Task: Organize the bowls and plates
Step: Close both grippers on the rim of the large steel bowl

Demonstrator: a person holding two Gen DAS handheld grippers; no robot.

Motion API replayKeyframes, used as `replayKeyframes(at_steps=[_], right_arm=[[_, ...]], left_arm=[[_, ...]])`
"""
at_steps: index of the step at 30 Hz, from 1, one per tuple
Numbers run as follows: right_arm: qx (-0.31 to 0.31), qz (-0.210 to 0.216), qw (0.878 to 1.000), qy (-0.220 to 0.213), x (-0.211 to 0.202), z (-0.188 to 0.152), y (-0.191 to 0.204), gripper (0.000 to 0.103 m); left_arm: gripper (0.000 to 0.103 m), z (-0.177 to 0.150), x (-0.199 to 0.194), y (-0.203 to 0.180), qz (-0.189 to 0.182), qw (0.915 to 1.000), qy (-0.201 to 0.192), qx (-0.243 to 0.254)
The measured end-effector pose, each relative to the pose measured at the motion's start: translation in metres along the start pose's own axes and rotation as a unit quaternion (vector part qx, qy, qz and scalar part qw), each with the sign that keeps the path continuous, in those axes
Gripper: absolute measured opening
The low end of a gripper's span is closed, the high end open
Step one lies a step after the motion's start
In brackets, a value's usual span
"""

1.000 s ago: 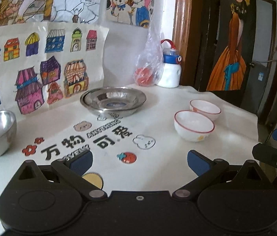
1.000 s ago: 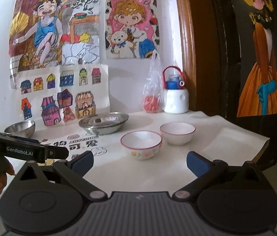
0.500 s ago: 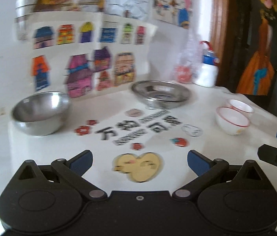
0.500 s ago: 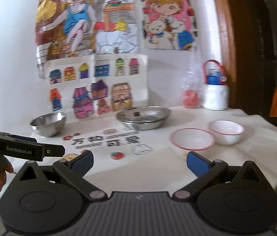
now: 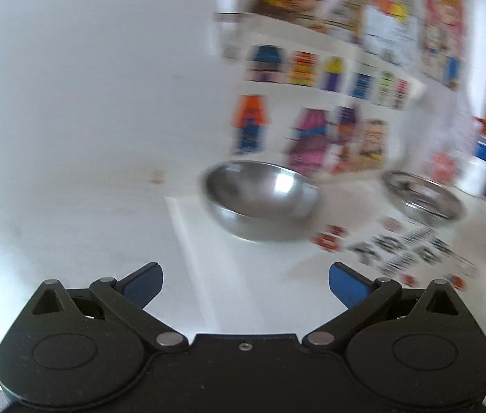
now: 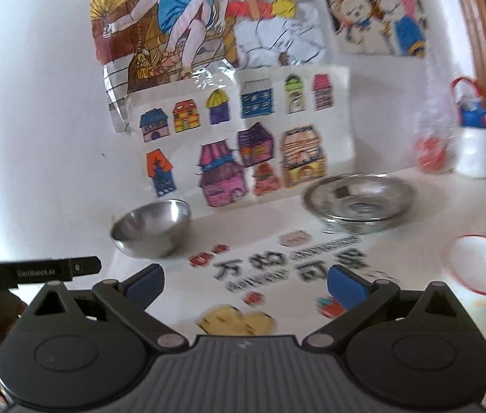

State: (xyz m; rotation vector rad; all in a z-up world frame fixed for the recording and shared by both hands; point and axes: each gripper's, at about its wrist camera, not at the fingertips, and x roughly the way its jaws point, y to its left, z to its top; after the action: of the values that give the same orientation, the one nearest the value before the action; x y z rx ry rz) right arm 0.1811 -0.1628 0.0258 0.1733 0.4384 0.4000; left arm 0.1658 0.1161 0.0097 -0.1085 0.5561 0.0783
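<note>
Steel bowl (image 5: 260, 203) ahead of the left gripper (image 5: 245, 280) and a little to its right, well apart from the blue pads, near the table's left back corner by the wall. Left gripper spread wide, holding nothing, raised over the white table (image 5: 208, 292). Right gripper (image 6: 245, 282) likewise spread wide and empty, aimed across the printed cloth (image 6: 287, 268). Steel bowl (image 6: 151, 229) to its front left, steel plate (image 6: 358, 201) farther back on the right (seemingly a stack, though blur hides how many). Two white bowls with red rims (image 6: 480, 263) at the far right edge, one behind the other. Bagged red item (image 6: 430, 153) and white bottle (image 6: 477, 144) against the back wall. Coloured drawings (image 6: 243, 148) behind the dishes.
</note>
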Motion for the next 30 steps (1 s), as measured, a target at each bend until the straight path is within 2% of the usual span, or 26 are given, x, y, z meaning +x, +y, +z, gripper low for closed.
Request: replayKeyframes(at_steps=[5,11,20,23,30], right_arm=[[0.048,0.0,0.998,0.044,0.054,0.028,0.018,0.103],[0.042,0.004,0.996,0.074,0.109,0.041,0.041,0.103],[0.011,-0.024,0.996,0.089,0.152,0.04,0.056,0.103],[0.01,-0.027,0.995,0.092,0.158,0.039,0.057,0.098],[0.031,-0.009,0.994,0.104,0.164,0.035,0.055,0.083]], left_arm=[[0.102,0.027,0.02,0.036,0.025,0.9988,-0.006,-0.041],[0.102,0.053,0.05,0.055,0.01,0.9956,-0.001,-0.093],[0.102,0.067,0.094,0.06,-0.012,0.9957,0.01,-0.091],[0.101,0.07,0.102,0.058,-0.017,0.9964,0.009,-0.083],[0.082,0.073,0.11,0.052,-0.041,0.9958,0.013,-0.081]])
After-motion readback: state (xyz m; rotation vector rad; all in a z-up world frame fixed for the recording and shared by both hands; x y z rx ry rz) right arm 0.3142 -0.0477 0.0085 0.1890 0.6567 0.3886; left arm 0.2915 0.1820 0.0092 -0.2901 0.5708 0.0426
